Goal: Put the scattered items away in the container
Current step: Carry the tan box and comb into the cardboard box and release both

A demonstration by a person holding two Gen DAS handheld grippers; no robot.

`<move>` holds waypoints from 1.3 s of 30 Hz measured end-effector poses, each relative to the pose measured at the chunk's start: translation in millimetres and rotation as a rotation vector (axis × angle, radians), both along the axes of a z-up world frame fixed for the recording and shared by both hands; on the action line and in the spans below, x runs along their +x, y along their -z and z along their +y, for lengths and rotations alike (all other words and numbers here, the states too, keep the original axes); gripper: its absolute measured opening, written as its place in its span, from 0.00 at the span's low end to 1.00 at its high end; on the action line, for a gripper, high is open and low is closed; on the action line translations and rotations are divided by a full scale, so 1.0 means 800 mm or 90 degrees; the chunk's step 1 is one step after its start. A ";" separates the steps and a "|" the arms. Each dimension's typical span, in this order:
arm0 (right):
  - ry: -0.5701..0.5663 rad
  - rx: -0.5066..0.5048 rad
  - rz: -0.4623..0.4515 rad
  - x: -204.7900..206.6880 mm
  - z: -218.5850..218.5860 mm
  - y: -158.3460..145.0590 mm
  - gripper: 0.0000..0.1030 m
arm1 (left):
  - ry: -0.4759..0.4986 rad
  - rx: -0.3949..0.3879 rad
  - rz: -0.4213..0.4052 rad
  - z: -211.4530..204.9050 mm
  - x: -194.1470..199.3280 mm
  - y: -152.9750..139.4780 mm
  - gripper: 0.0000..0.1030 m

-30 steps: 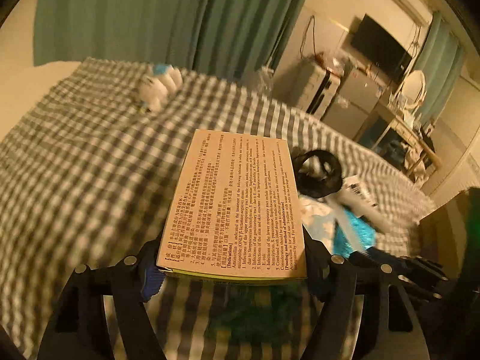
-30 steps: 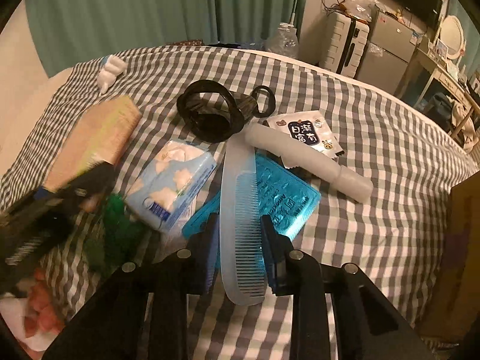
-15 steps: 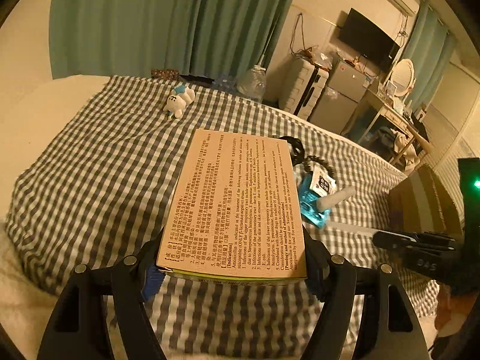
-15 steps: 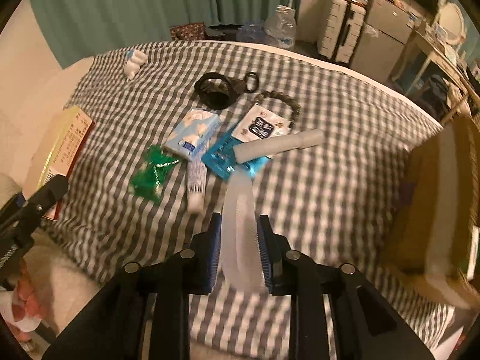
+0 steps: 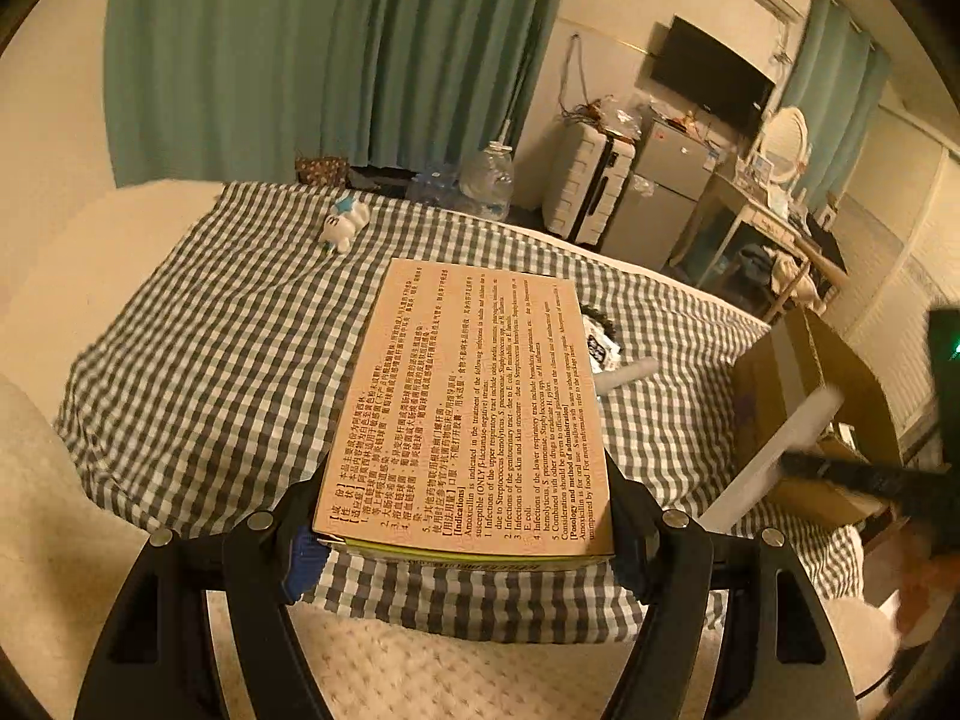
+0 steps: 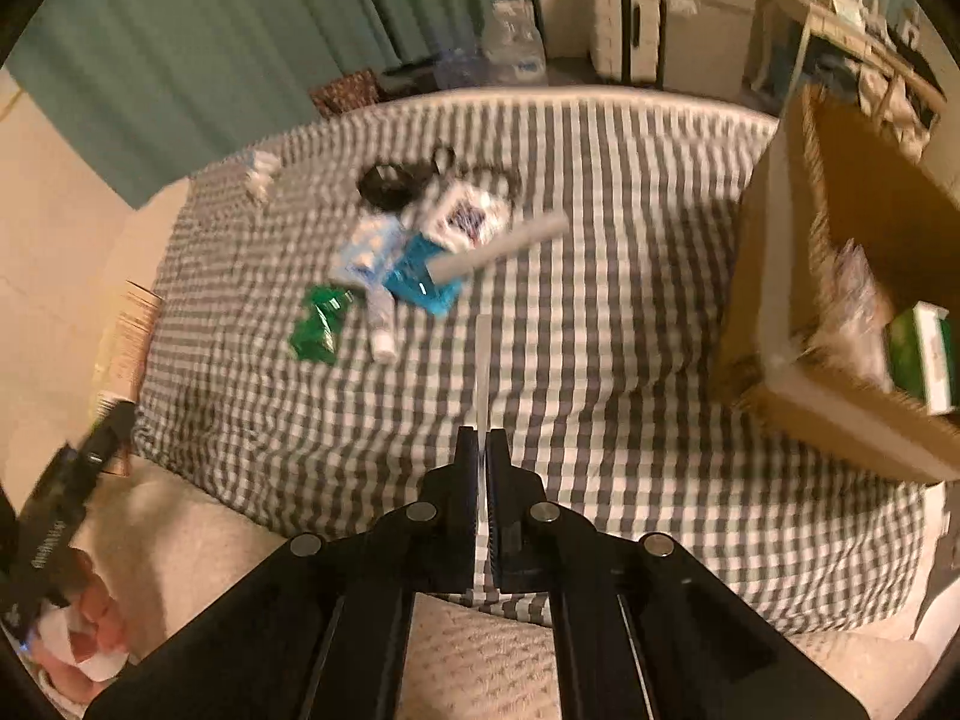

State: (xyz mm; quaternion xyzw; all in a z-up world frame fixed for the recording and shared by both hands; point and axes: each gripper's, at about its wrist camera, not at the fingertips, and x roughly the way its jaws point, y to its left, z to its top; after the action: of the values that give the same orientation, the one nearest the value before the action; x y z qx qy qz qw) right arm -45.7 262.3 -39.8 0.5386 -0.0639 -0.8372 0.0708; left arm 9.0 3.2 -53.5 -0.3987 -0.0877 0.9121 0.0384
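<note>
One medicine box (image 5: 468,408) printed "Indications", "Amoxicillin", clamped in left hand-held gripper (image 5: 462,534)

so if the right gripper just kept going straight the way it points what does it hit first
Most likely the bare checked bedspread, just short of the scattered pile. The right gripper, shut on the edge-on comb, aims there; the comb's tip would touch first. Depth is hard to judge through the fisheye.

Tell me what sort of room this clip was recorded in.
Most likely a small bedroom or studio flat. The items lie on a bed with a checked cover, teal curtains hang behind it, and a suitcase, small fridge and wall-mounted TV stand along the far wall.
</note>
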 end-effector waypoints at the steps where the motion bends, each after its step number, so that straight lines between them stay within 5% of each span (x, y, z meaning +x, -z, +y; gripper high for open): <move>1: -0.001 -0.003 0.020 0.003 0.003 -0.017 0.02 | 0.004 -0.006 0.003 0.005 0.001 -0.005 0.73; 7: 0.046 0.009 0.173 0.036 0.062 -0.135 0.02 | 0.070 0.002 0.041 0.073 -0.007 -0.056 0.73; 12: 0.139 0.054 0.240 0.049 0.149 -0.183 0.03 | 0.170 0.019 0.063 0.182 -0.026 -0.095 0.73; 20: 0.299 0.018 0.222 0.050 0.285 -0.143 0.03 | 0.337 0.021 0.068 0.387 -0.060 -0.098 0.73; 23: 0.317 0.007 0.202 0.042 0.307 -0.120 0.03 | 0.358 -0.040 0.076 0.443 -0.069 -0.083 0.73; 28: 0.334 -0.006 0.188 0.030 0.331 -0.097 0.03 | 0.374 -0.048 0.066 0.491 -0.086 -0.058 0.78; 30: 0.349 -0.014 0.192 0.028 0.338 -0.094 0.12 | 0.374 -0.065 0.049 0.500 -0.094 -0.045 0.95; 32: 0.367 -0.016 0.194 0.027 0.344 -0.097 0.80 | 0.374 -0.080 0.054 0.501 -0.091 -0.038 0.98; 39: 0.385 -0.013 0.258 0.039 0.334 -0.125 0.85 | 0.330 -0.086 0.140 0.442 -0.071 -0.067 0.98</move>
State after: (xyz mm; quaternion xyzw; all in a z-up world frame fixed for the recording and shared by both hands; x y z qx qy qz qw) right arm -14.8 529.4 60.5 0.3174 -0.2132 -0.9095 -0.1632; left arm -47.5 356.8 0.3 -0.3084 0.0830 0.9134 0.2524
